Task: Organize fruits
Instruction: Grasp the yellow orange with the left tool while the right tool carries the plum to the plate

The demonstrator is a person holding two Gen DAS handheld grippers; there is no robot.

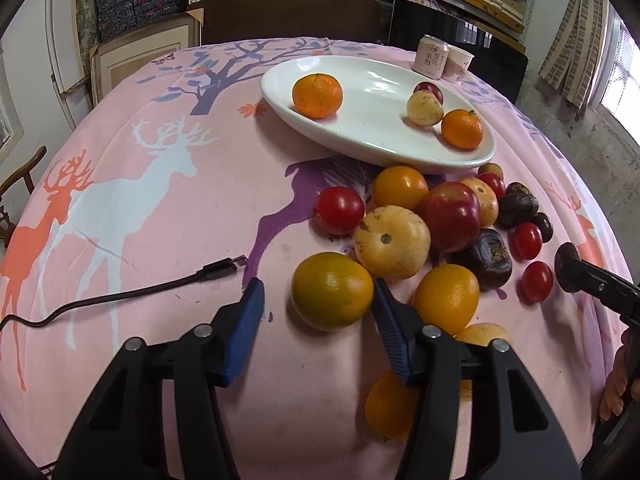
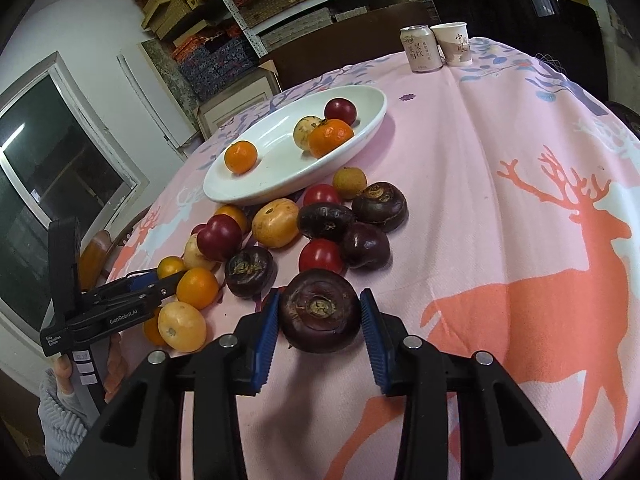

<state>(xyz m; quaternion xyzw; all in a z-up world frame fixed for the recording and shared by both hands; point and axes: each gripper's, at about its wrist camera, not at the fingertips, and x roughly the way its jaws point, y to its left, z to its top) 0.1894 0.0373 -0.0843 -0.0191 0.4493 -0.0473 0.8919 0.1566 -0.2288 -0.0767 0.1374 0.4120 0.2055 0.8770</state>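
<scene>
A white oval plate (image 1: 360, 152) (image 2: 224, 196) at the back of the pink cloth holds two tangerines, a yellow fruit and a red plum. In front of it lies a heap of several loose fruits: oranges, yellow ones, red ones and dark purple ones. My left gripper (image 1: 318, 284) is open around a yellow-green orange (image 1: 332, 296); the right pad touches it and a gap shows at the left pad. My right gripper (image 2: 320, 300) is shut on a dark purple fruit (image 2: 320, 312) just above the cloth, with both pads against it. That grip also shows in the left wrist view, on the dark fruit (image 1: 566, 268).
A drink can (image 1: 432, 58) (image 2: 420, 50) and a paper cup (image 1: 458, 62) (image 2: 454, 44) stand at the far table edge. A black cable (image 1: 160, 288) lies on the cloth left of my left gripper. A person's hand (image 2: 60, 368) holds the left gripper.
</scene>
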